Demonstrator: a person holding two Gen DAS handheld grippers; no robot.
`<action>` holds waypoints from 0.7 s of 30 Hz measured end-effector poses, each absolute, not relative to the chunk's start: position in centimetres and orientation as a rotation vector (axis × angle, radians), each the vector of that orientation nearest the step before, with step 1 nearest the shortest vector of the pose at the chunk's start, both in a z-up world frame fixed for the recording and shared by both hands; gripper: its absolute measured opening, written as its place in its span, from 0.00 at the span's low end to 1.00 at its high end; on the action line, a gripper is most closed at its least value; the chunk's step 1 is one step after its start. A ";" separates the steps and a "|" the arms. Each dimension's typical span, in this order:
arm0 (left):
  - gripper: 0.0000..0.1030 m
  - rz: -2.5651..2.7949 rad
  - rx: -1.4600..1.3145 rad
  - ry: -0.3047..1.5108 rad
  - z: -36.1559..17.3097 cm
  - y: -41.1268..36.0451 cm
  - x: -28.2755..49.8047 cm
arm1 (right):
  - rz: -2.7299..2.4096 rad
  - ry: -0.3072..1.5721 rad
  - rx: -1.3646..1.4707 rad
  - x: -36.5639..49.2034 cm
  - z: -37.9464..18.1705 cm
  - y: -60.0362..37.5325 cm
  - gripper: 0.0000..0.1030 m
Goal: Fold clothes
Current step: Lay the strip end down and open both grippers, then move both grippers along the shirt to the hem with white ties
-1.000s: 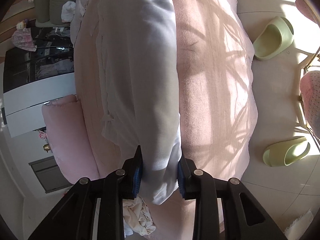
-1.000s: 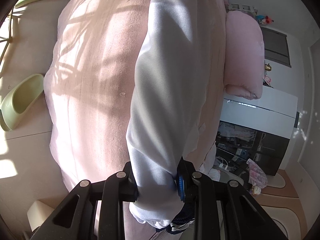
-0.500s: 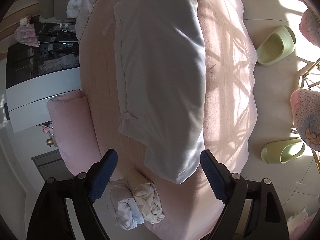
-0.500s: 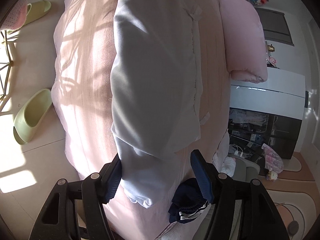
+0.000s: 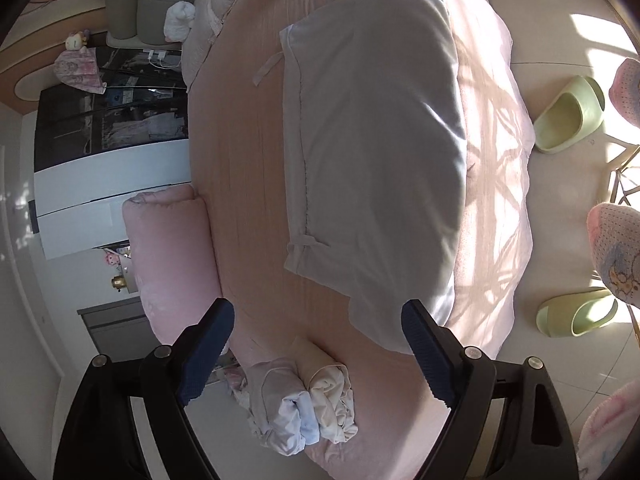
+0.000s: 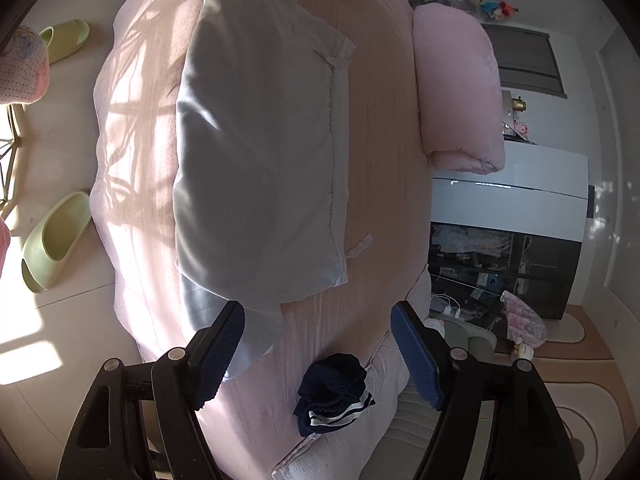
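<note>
Both jaws spread, having just opened off the garment (image 5: pixel 372 160); left gripper (image 5: pixel 316 354) and right gripper (image 6: pixel 318 346) hold nothing. Risk: the end at the bed (image 5: pixel 240 160) edge apparently overhangs and may slip, undoing the fold.

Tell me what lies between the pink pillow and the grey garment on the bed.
Only bare pink bedcover separates the pink pillow from the grey garment; both wrist views show it, apart from a loose tie strap at the garment's edge.

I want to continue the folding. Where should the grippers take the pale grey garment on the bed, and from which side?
Probably at its two short ends: the pale grey garment lies flat as one long band, waistband ties on one long edge. The open left gripper and the open right gripper, jaws just opened and empty, each hang over one end.
</note>
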State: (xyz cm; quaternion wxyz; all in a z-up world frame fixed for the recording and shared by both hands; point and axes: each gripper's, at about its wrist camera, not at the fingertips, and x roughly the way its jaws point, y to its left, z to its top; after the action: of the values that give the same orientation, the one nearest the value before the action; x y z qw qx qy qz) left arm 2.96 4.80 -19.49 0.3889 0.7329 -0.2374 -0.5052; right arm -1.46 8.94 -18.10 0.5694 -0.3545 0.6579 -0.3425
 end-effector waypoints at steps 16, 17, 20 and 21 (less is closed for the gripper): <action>0.84 -1.208 1.866 -0.596 -20.6 -1.6 3.9 | -0.891 1.606 -0.558 -2.6 -18.2 0.6 0.74; 0.84 -1.205 1.860 -0.581 -20.5 -2.4 3.8 | -0.906 1.609 -0.491 -2.9 -17.9 -0.5 0.74; 0.84 -1.186 1.838 -0.557 -20.4 -4.9 3.6 | -0.975 1.600 -0.227 -4.3 -17.1 -4.3 0.74; 0.84 -1.169 1.829 -0.562 -20.4 -5.7 3.6 | -0.996 1.588 -0.141 -4.9 -16.8 -5.6 0.74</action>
State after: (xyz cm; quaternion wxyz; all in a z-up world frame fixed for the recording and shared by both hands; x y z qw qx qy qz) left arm 3.59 -5.70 -20.42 0.4348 0.7345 -0.2256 -0.4696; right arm -4.90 -5.61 -16.84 0.5900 -0.0605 0.6821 -0.4278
